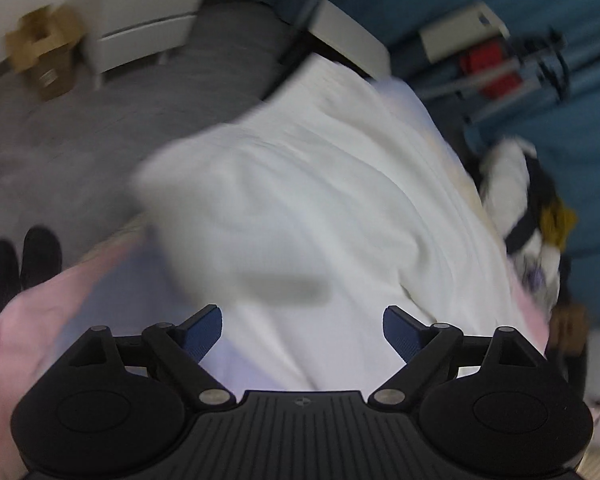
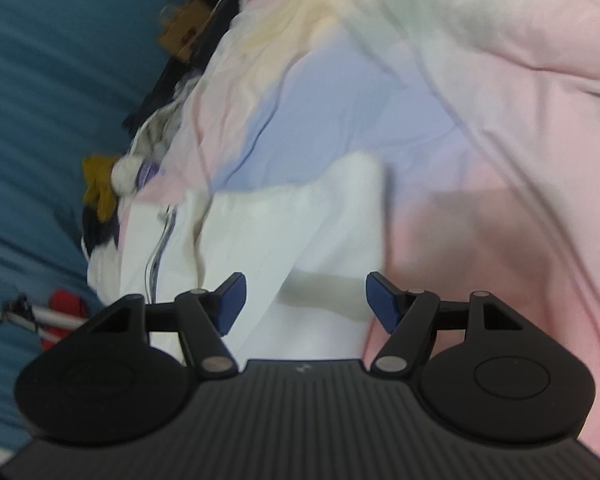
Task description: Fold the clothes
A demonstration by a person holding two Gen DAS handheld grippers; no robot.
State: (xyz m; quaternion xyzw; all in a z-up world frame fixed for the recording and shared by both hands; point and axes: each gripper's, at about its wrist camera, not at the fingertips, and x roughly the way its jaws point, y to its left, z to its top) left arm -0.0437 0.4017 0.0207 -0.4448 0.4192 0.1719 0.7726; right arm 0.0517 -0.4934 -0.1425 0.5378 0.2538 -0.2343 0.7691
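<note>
A white garment (image 1: 312, 208) lies spread on a pastel pink-and-lilac sheet (image 1: 60, 292). My left gripper (image 1: 302, 330) hovers over its near edge, open and empty, blue pads wide apart. In the right wrist view the same white garment (image 2: 284, 224) lies below my right gripper (image 2: 305, 300), with a zipper (image 2: 160, 248) showing at its left. The right gripper is open and empty, just above the garment's edge where it meets the pink sheet (image 2: 500, 220). Both views are blurred by motion.
A pile of other clothes, white, dark and mustard (image 1: 540, 216), lies at the sheet's far side, also in the right wrist view (image 2: 104, 192). Teal fabric (image 2: 40, 100) lies beyond. White drawers (image 1: 148, 20), a cardboard box (image 1: 44, 52), grey carpet and black shoes (image 1: 20, 268) are on the left.
</note>
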